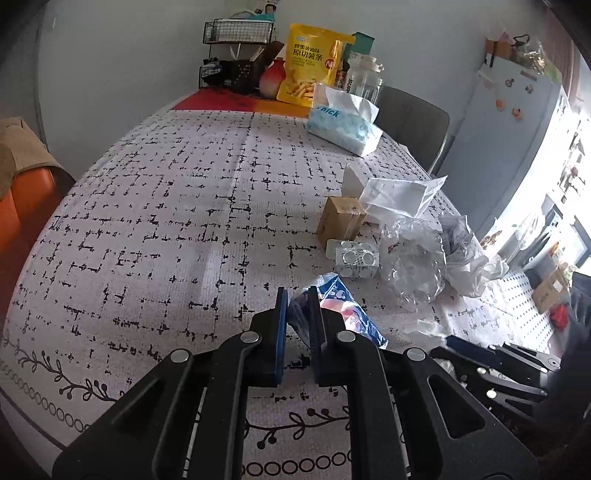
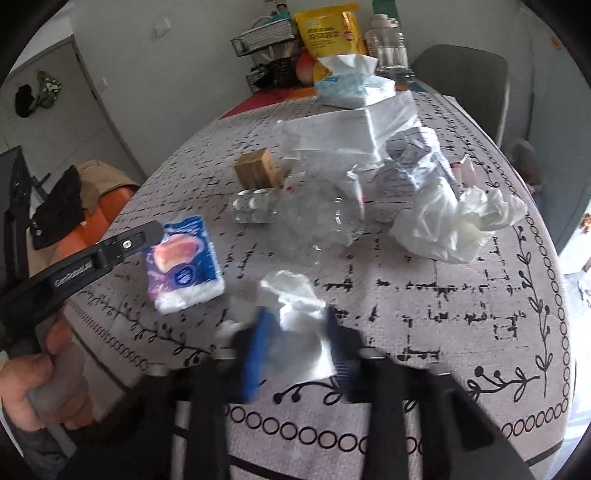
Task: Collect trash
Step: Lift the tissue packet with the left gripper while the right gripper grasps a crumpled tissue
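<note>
The left gripper (image 1: 297, 306) pinched a blue wrapper (image 1: 340, 310); at three o'clock, the blurred right gripper (image 2: 300, 325) seemingly clasped a tissue (image 2: 295, 299).

Grey tablecloth (image 1: 147, 221) with black dashes, blue-and-white wrapper (image 2: 184, 258), yellow snack bag (image 1: 310, 62), brown box (image 1: 341, 218)

1. This is a home dining corner: a round table (image 1: 155, 206) under a printed cloth takes up most of both views.
2. At 12 o'clock on the table stand a wire rack (image 1: 238, 33), a yellow snack bag (image 1: 312, 64), a glass jar (image 1: 364, 79) and a tissue pack (image 1: 343, 123).
3. A grey chair (image 1: 415, 122) sits at 1 o'clock.
4. A fridge (image 1: 513, 122) with magnets stands at 2 o'clock.
5. An orange seat (image 1: 26, 206) with draped clothes is at 9 o'clock, near a door (image 2: 66, 122).
</note>
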`<state>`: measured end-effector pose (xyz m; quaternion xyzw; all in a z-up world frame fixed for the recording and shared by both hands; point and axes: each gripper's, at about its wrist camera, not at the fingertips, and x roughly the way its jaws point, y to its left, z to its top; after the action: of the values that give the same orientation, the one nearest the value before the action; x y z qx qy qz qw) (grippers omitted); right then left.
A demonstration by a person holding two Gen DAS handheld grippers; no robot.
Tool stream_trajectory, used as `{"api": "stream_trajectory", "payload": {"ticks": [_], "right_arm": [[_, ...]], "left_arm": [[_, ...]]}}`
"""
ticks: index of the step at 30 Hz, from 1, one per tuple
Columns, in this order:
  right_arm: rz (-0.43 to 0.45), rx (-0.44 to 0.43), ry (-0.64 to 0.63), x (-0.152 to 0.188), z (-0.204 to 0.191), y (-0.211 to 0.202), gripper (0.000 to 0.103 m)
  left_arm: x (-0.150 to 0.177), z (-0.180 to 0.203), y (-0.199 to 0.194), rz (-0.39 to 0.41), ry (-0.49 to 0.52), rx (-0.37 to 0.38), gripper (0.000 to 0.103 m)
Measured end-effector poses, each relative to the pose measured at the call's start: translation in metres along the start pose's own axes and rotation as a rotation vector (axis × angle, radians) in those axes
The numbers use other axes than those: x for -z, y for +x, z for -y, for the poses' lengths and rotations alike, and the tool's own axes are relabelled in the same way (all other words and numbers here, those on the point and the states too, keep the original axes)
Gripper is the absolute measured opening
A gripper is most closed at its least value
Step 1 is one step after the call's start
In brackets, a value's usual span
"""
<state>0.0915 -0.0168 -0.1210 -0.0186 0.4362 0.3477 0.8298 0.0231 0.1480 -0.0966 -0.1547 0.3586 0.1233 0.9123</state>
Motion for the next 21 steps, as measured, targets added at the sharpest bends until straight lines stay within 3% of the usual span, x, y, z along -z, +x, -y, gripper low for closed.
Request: {"api": "stream_trajectory", "payload": {"ticks": [3,10,21], "right_arm": [[0.036,-0.009,-0.009,-0.002,0.001,-0.014,0.010],[0.121,-0.015,0.023,-0.003,0.017,-0.049,0.009],[0.236,0.014,0.104,0.006,0.063,-0.095,0.007]], "left_arm": [[-0.003,0.004,-0.004,0.012,0.004,-0.002,0.011],[-0.015,0.023,-0.022,0.069,0.034,-0.005,0.011],[-0.024,0.094,-0.026,0.098,0.138,0.043,0.011]]}}
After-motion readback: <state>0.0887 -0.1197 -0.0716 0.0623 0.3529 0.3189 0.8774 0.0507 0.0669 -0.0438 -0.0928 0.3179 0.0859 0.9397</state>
